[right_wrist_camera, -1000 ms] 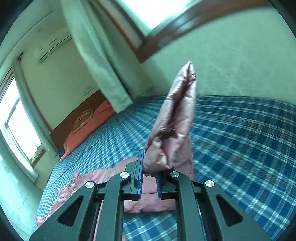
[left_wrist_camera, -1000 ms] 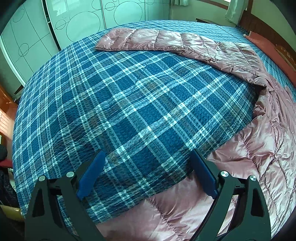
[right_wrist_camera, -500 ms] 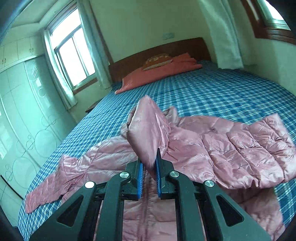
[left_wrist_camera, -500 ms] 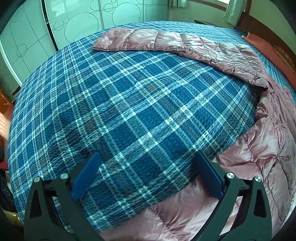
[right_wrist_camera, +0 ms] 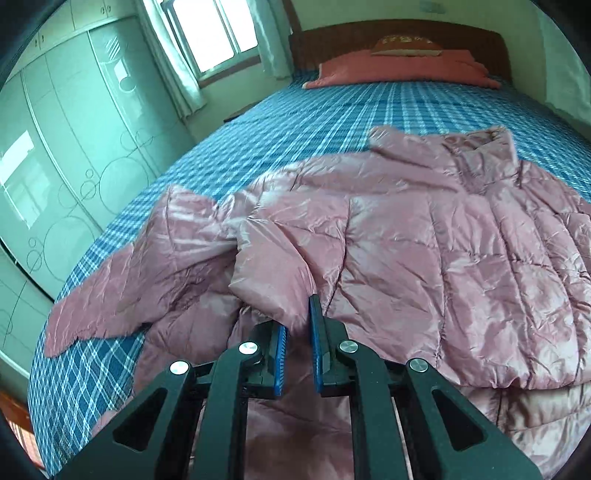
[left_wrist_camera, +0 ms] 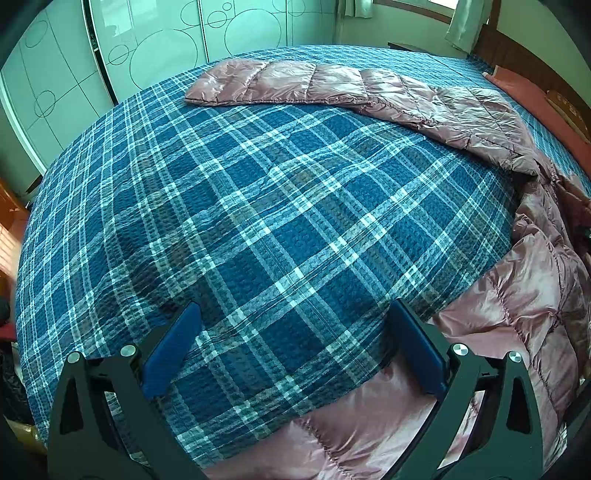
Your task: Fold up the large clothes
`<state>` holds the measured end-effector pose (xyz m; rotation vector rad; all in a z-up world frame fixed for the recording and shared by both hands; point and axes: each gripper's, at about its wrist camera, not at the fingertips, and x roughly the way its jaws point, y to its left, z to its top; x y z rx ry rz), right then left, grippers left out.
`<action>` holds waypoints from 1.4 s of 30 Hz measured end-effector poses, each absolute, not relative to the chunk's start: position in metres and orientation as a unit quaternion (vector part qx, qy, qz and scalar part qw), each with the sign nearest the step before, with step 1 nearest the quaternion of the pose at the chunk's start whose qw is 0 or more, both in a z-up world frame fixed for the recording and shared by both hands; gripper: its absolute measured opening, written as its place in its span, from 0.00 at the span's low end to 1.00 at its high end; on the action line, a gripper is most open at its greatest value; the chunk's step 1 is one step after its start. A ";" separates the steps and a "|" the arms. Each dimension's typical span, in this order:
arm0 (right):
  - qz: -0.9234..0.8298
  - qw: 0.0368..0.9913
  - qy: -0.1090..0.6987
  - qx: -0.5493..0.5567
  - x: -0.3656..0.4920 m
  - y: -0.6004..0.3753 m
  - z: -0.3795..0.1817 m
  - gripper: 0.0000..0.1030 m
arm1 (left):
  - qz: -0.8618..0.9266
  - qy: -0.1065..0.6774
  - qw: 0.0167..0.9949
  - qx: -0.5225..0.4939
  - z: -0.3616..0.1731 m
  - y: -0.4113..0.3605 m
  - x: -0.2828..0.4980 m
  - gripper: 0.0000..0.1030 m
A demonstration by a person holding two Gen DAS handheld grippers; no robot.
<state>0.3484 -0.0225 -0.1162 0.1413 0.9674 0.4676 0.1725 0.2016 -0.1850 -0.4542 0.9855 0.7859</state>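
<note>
A large pink quilted down jacket lies spread on a blue plaid bedspread. My right gripper is shut on the cuff of one jacket sleeve, which is folded across the jacket body. In the left wrist view the other sleeve stretches flat across the far side of the bed, and the jacket hem lies at the right and bottom. My left gripper is wide open and empty, low over the bedspread by the hem.
A red pillow and a dark wooden headboard are at the head of the bed. Pale green wardrobe doors stand along one side. A window with curtains is beside the headboard.
My right gripper has carried the sleeve down and across onto the jacket body. My left gripper has drawn back slightly and stayed open.
</note>
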 end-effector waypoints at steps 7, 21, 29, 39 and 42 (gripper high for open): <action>0.269 0.853 0.445 0.045 0.320 -0.024 -0.095 0.53 | 0.364 0.457 0.784 -0.211 -0.184 0.198 0.171 0.98; -0.007 0.880 0.475 0.025 0.334 -0.237 -0.131 0.53 | 0.364 0.456 0.785 -0.210 -0.186 0.198 0.172 0.98; -0.045 0.899 0.434 0.037 0.382 -0.263 -0.099 0.53 | 0.365 0.454 0.786 -0.209 -0.188 0.197 0.171 0.98; -0.074 0.892 0.444 0.041 0.416 -0.283 -0.118 0.58 | 0.365 0.452 0.786 -0.210 -0.190 0.198 0.169 0.98; -0.072 0.882 0.465 0.025 0.422 -0.286 -0.138 0.62 | 0.365 0.452 0.786 -0.209 -0.192 0.202 0.170 0.98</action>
